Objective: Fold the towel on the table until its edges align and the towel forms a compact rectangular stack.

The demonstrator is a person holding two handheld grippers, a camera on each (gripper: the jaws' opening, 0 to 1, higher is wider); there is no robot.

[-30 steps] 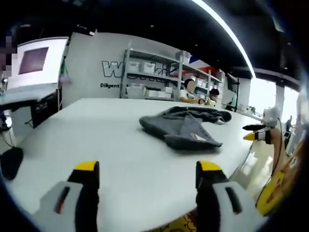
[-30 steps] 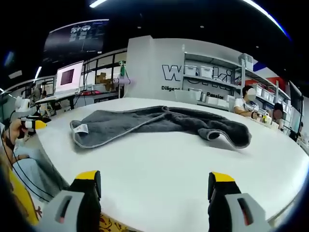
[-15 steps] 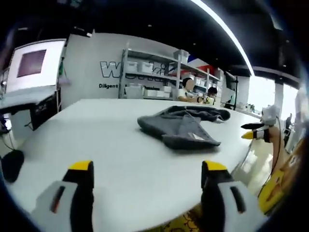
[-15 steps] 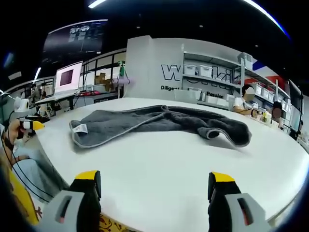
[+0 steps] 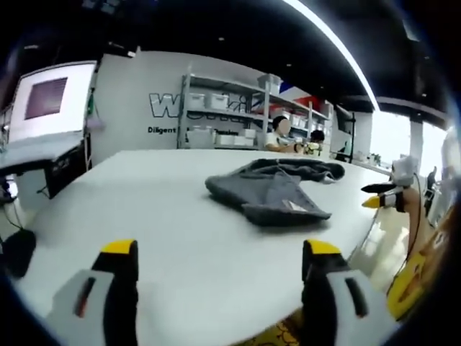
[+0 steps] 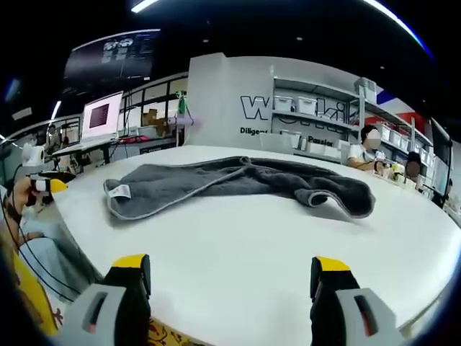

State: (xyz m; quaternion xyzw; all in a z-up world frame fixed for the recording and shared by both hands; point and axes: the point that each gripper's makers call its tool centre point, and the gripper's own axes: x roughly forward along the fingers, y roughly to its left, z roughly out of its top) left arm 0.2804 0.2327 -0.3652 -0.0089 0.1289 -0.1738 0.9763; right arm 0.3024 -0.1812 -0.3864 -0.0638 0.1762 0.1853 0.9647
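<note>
One grey towel (image 6: 238, 186) lying rumpled & unfolded mid white table (image 6: 288, 252), left gripper (image 5: 216, 256) jaws wide apart over near table edge w/ nothing between, right gripper (image 6: 229, 270) likewise spread, both well short of towel, shelving w/ bins (image 6: 317, 115) behind.

Shelves (image 6: 317, 115) of white bins, a lit monitor (image 5: 47, 97), seated people (image 6: 364, 155).

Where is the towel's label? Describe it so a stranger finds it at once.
Start at the big white table; the grey towel lies crumpled across it. At the towel's flat end toward the left of the right gripper view sits a small white label, the only pale patch on the cloth.
</note>
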